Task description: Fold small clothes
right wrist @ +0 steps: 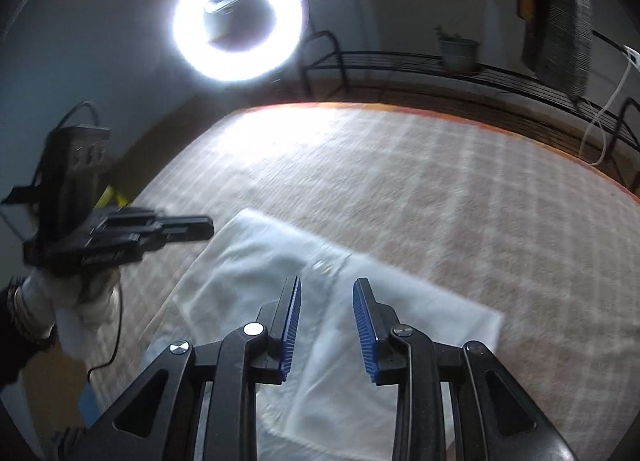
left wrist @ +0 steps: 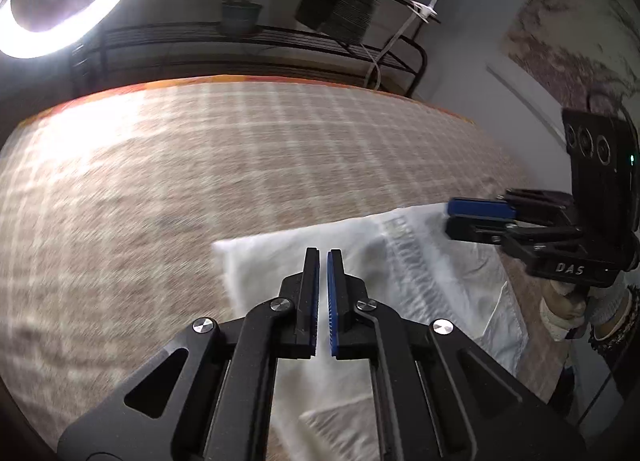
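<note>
Worktop (left wrist: 160, 181) under a checked cloth spreads out ahead of both tools. White garment (right wrist: 256, 269) lies flat just beyond and beneath their fingertips, already doubled into a rough rectangle, so folding looks partly done, with at least one more fold and some tidying probably left. Left hand-held gripper (left wrist: 323, 257) hovers over it with jaws nearly together, empty. Right hand-held gripper (right wrist: 326, 289) stands narrowly parted, gripping nothing.

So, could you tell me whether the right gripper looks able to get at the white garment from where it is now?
Probably yes. The right gripper hangs open directly above the white garment, which lies flat on the checked cloth; nothing sits between them, and the left gripper is off to the side.
</note>
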